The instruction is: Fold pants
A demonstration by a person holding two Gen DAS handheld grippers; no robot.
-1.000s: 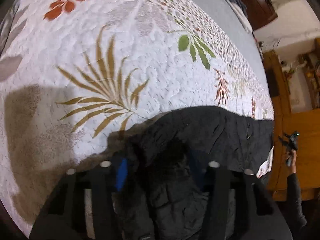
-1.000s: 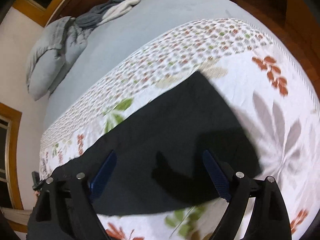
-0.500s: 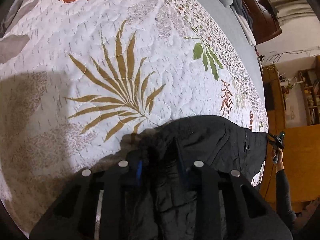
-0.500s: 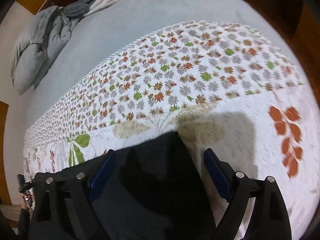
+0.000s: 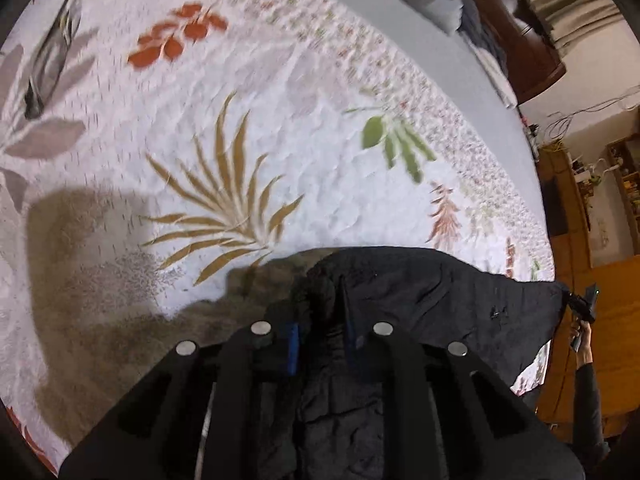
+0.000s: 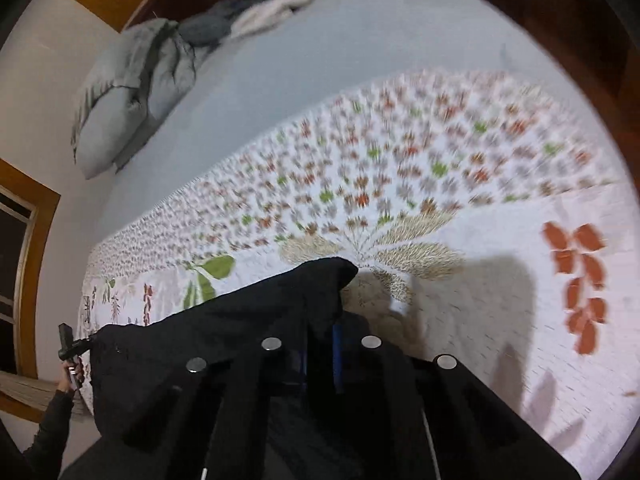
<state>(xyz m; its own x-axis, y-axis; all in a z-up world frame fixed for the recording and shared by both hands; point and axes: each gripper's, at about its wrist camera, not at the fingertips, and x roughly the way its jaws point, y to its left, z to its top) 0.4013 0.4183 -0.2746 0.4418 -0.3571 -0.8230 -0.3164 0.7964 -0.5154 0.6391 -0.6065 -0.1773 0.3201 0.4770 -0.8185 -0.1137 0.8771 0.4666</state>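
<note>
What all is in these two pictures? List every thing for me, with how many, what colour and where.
pants: one pair, black, lying on the quilt, near edge pinched by both tools
quilt: one, white with leaf and flower prints, spread over the bed
bed sheet: one, grey-blue, beyond the quilt
pillows: grey, piled at the far corner of the bed; count unclear
bundled clothes: grey and white, beside the pillows
wooden furniture: orange-brown, beside the bed
left tool: one, black with blue pads, shut on a bunch of pants fabric
right tool: one, black with blue pads, shut on a pants corner
hand: one, dark sleeve, holding the other tool at the picture edge
</note>
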